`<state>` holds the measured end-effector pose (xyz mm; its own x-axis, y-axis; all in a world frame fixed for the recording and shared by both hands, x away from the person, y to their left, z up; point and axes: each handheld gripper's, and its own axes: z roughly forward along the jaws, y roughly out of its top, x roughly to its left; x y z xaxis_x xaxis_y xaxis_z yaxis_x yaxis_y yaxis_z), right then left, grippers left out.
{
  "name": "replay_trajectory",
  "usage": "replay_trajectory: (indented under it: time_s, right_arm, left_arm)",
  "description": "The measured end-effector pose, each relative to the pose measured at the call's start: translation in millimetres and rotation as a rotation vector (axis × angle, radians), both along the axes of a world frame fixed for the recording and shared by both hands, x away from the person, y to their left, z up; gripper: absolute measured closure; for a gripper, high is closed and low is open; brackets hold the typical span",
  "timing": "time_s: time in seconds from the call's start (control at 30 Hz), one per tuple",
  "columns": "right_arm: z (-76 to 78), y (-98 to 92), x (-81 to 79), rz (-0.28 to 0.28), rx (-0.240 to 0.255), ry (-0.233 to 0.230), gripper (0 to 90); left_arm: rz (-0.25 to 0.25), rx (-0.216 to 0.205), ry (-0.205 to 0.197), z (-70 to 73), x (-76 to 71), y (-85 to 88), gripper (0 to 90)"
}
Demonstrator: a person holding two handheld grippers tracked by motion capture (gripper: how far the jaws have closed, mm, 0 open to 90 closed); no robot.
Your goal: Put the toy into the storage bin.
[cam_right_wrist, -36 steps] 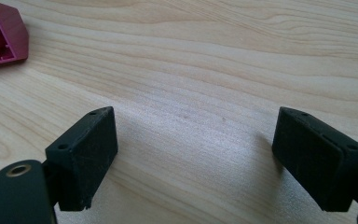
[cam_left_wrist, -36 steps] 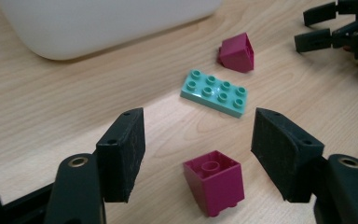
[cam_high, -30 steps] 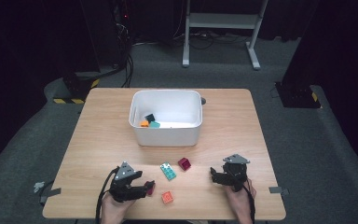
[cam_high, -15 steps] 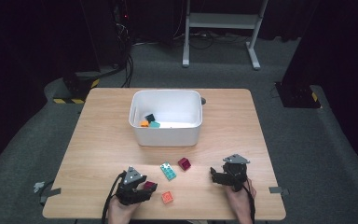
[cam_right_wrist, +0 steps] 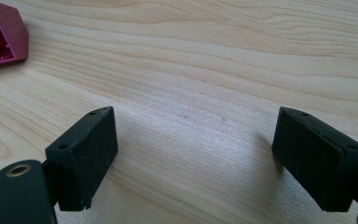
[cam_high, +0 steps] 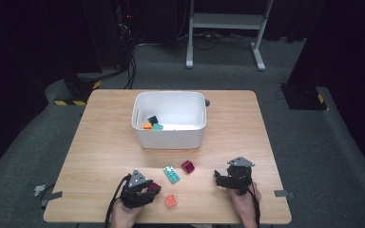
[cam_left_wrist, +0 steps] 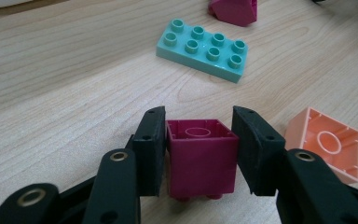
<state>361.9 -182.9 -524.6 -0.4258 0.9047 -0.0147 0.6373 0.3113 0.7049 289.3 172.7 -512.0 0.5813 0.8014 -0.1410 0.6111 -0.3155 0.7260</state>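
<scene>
A wooden table (cam_high: pixel 104 142) seen from above, with a white bin (cam_high: pixel 168 137) standing on it as the main landmark. Inside the bin lie a few small blocks (orange, teal and a dark one). On the near side of the bin, toward the person, several blocks lie on the wood: a teal eight-stud brick (cam_high: pixel 172 174) nearest the bin's front wall, a dark pink block (cam_high: pixel 187 166) just beside it, and an orange block (cam_left_wrist: pixel 328 140) closer to the table's front edge, turned hollow side up.

Near and to the left of the bin, the left gripper (cam_left_wrist: pixel 200 140) has just been closing its jaws around a magenta block (cam_left_wrist: pixel 200 156); the pads sit against both of its sides, so it is gripped, standing on the table with its hollow side up. The orange block lies just beside it, not touching.

Near and to the right of the bin, the right gripper (cam_right_wrist: pixel 193 154) rests with its jaws spread wide over bare wood.
</scene>
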Motion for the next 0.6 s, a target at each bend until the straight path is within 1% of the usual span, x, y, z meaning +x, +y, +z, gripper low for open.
replay_trajectory:
  time_s: [0.13,0.6]
  right_arm:
    - [0.0,0.0,0.0,0.0,0.0,0.0,13.7]
    - [0.0,0.0,0.1,0.001,0.0,-0.001,13.7]
  left_arm:
    - [-0.001,-0.006,-0.002,1.2,-0.2,1.5,57.7]
    - [-0.02,-0.006,0.0,4.1,-0.3,0.3,58.5]
